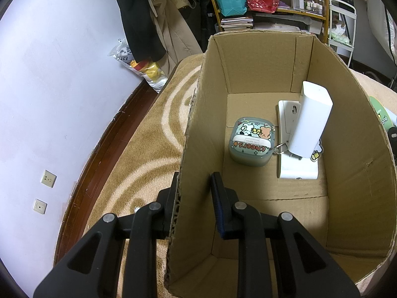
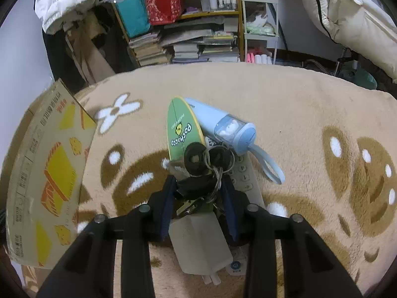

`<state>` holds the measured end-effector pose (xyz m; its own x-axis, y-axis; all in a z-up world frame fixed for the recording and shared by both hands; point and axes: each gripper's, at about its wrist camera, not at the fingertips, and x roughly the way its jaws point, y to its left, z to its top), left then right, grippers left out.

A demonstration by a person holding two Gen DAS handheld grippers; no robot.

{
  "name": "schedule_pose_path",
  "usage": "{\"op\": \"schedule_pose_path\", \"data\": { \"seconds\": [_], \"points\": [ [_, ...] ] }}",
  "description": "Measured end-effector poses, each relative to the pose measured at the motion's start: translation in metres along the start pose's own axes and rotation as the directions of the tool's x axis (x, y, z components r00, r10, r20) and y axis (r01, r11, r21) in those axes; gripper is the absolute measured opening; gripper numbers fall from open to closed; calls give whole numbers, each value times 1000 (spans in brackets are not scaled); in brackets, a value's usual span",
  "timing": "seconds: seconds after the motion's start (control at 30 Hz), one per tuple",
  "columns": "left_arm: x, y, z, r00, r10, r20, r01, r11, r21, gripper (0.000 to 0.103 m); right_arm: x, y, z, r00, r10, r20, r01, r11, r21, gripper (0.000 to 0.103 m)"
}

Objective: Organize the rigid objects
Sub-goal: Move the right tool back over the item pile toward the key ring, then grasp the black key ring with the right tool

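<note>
The left gripper (image 1: 196,198) is clamped on the wall of the cardboard box (image 1: 347,129). Outside the box, the right gripper (image 2: 198,193) is closed around a bunch of keys (image 2: 201,171) on the blanket (image 2: 297,104).

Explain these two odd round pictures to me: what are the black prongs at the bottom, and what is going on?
No robot here: a person holds a two-finger gripper in each hand, each with a fisheye camera looking along its fingers. The black prongs are those fingers.

The left camera shows the left gripper straddling the wall of a cardboard box, one finger outside, one inside. In the box lie a cartoon case and a white device.

The right camera shows the right gripper around a bunch of keys; whether it has closed on them is unclear. Beside them on the blanket lie a green card, a blue bottle and a remote.
</note>
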<state>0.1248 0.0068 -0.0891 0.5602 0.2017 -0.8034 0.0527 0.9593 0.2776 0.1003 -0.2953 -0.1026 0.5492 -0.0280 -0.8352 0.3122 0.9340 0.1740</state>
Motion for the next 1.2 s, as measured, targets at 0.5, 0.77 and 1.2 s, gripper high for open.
{"op": "schedule_pose_path", "data": {
  "seconds": [0.5, 0.77, 1.2],
  "points": [
    [0, 0, 0, 1000, 1, 0, -1, 1000, 1, 23, -15, 4, 3, 997, 41, 64, -42, 999, 30, 37],
    [1, 1, -1, 1000, 2, 0, -2, 1000, 1, 23, -15, 8, 2, 996, 58, 63, -60, 998, 28, 18],
    [1, 1, -1, 1000, 2, 0, -2, 1000, 1, 23, -26, 10, 5, 991, 69, 116, -74, 996, 39, 14]
  ]
}}
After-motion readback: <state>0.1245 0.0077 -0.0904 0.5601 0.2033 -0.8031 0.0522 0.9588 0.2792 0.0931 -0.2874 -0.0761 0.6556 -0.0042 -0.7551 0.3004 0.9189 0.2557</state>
